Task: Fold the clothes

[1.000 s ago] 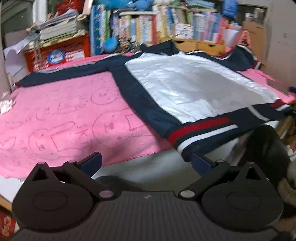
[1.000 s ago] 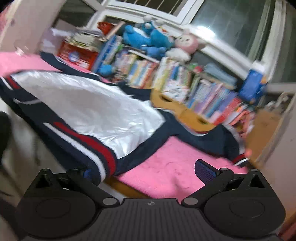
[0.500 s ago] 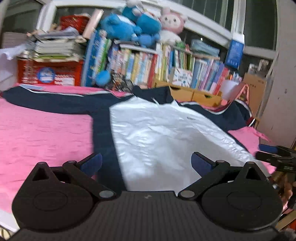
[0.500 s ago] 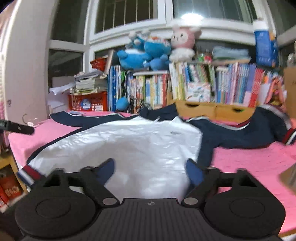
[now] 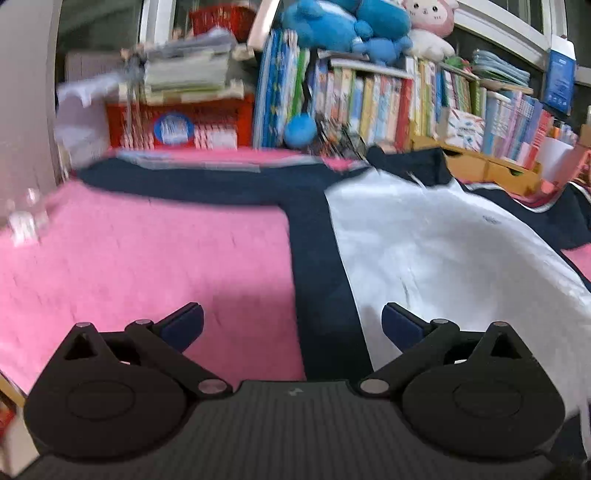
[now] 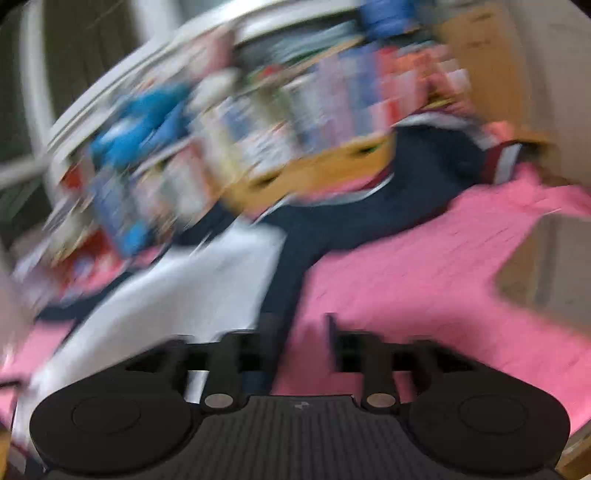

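Observation:
A jacket (image 5: pixel 424 240) with a white body and navy sleeves lies spread flat on a pink blanket (image 5: pixel 147 258). Its left sleeve (image 5: pixel 192 184) stretches out across the blanket. My left gripper (image 5: pixel 291 321) hangs open above the jacket's navy side panel, with nothing between its fingers. The right wrist view is heavily blurred. There the jacket's white body (image 6: pixel 177 295) lies at the left and its right sleeve (image 6: pixel 413 177) runs to a red and white cuff. My right gripper (image 6: pixel 301 332) hovers over the jacket's navy edge and the blanket (image 6: pixel 424 277). Its jaws are closing, with a gap and nothing held between them.
A row of books (image 5: pixel 388 99) with blue and pink plush toys (image 5: pixel 351 26) on top lines the back. A red crate (image 5: pixel 177 125) under stacked papers stands back left. Wooden drawers (image 5: pixel 491 170) stand behind the collar. A pale box (image 6: pixel 546 266) sits at the blanket's right edge.
The left gripper has slid left from the jacket's hem onto its left side. The right gripper has swung right and rolled, and its jaws have narrowed.

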`<act>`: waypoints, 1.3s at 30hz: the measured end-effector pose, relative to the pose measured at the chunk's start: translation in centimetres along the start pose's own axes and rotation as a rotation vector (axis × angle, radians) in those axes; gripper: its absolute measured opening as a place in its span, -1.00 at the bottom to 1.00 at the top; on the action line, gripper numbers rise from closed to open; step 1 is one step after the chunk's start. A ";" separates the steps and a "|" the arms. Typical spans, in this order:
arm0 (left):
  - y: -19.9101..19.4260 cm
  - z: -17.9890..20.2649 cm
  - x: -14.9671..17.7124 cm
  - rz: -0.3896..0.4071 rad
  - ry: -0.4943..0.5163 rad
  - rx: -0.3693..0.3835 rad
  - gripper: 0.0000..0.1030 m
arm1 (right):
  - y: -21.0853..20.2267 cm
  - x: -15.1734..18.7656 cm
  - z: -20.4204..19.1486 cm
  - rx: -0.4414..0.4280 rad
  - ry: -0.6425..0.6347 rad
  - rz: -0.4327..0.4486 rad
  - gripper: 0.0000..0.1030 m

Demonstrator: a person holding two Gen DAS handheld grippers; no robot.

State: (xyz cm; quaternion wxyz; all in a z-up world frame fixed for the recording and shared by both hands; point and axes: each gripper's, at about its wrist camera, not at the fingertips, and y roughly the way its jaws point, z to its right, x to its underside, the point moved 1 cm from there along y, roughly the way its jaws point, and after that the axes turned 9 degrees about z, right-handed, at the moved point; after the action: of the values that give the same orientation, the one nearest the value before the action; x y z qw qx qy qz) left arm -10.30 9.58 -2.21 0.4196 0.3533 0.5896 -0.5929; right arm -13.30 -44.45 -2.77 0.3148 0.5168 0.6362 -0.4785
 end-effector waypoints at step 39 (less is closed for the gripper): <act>12.4 4.4 -2.1 -0.131 0.014 -0.081 1.00 | 10.6 -21.7 14.8 0.756 -0.297 0.246 -0.51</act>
State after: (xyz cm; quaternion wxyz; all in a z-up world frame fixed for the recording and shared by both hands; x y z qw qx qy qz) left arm 2.17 5.93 -5.01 0.3898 0.3009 0.6378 -0.5922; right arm 1.26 -65.89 8.57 0.2461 0.5935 0.2975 -0.7062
